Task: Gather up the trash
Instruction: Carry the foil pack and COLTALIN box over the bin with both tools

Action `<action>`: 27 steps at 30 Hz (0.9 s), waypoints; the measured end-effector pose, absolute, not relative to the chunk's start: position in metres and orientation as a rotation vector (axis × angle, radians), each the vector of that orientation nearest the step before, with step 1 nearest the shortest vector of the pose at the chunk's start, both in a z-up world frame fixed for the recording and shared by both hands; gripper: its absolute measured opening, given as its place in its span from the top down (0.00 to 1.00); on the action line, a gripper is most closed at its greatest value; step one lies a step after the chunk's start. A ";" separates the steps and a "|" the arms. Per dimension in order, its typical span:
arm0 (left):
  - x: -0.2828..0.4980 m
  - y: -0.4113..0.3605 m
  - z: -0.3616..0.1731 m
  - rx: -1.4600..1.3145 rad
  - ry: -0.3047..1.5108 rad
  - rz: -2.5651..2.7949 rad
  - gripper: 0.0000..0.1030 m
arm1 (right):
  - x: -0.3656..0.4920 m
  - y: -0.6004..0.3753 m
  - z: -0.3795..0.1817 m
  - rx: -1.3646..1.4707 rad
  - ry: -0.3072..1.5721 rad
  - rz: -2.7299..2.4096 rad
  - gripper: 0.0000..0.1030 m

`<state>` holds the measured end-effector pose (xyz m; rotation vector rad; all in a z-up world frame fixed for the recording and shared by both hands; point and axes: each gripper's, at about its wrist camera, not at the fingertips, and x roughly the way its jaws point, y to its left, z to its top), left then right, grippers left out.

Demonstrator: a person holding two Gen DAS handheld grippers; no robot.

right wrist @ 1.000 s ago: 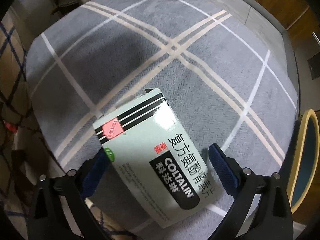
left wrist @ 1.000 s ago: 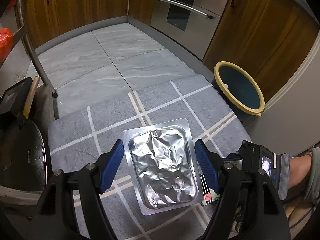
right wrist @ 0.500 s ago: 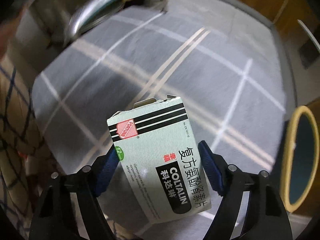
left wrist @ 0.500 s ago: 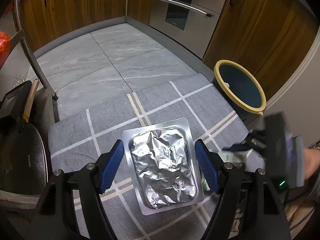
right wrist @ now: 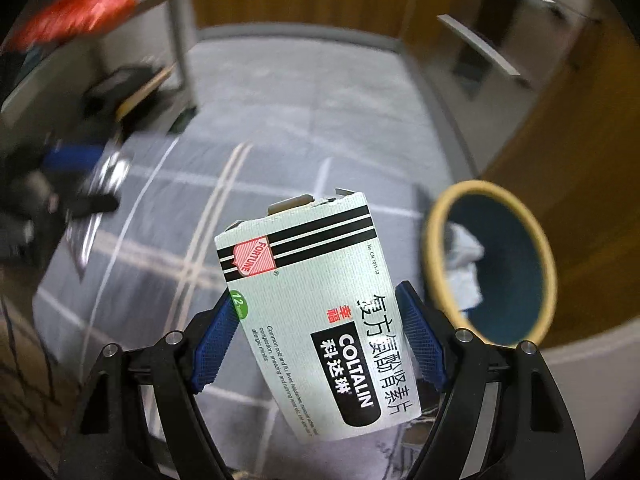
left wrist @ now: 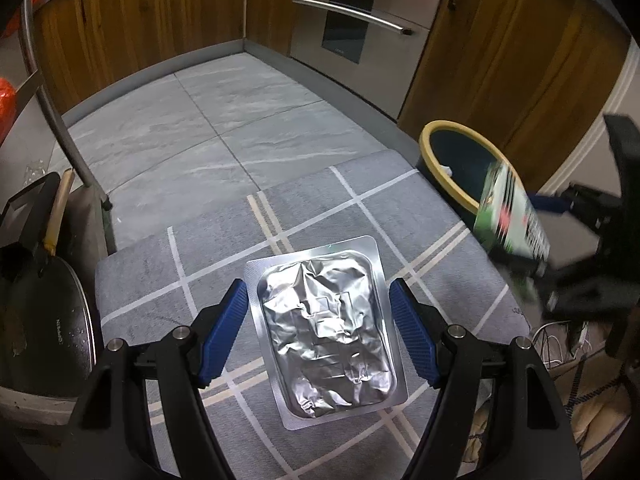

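The right gripper (right wrist: 318, 338) clamps its 2 blue fingers (right wrist: 418, 340) on a Coltalin medicine box (right wrist: 320, 316), lifted clear of the grey checked mat (right wrist: 160, 216) beside the yellow-rimmed bin (right wrist: 434, 256). The left gripper (left wrist: 320, 328) holds a foil blister pack (left wrist: 324, 338) between its fingers (left wrist: 224, 336).

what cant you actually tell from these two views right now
- Left wrist view: whether the left gripper presses the foil blister pack; its pads flank the edges.
- Left wrist view: the medicine box in the right gripper is motion-blurred, print unreadable.
- Right wrist view: the bin bottom is hidden by pale crumpled trash and shadow.
- Right wrist view: the far left is smeared.
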<state>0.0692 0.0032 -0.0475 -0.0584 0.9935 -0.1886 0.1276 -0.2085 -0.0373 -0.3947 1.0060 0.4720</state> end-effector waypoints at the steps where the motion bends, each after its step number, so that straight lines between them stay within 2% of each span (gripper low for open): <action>1: 0.069 0.001 -0.046 -0.055 0.986 -0.192 0.30 | 0.132 -0.217 -0.029 -0.359 0.991 0.435 0.24; 8: 0.069 -0.021 -0.034 -0.033 0.916 -0.204 0.30 | 0.155 -0.254 -0.013 -0.236 0.947 0.313 0.24; 16: 0.103 -0.068 -0.039 0.010 0.933 -0.276 0.30 | 0.181 -0.289 -0.006 -0.177 0.935 0.272 0.25; 27: 0.164 -0.139 -0.044 0.082 0.876 -0.397 0.30 | 0.233 -0.349 -0.024 -0.065 0.959 0.144 0.25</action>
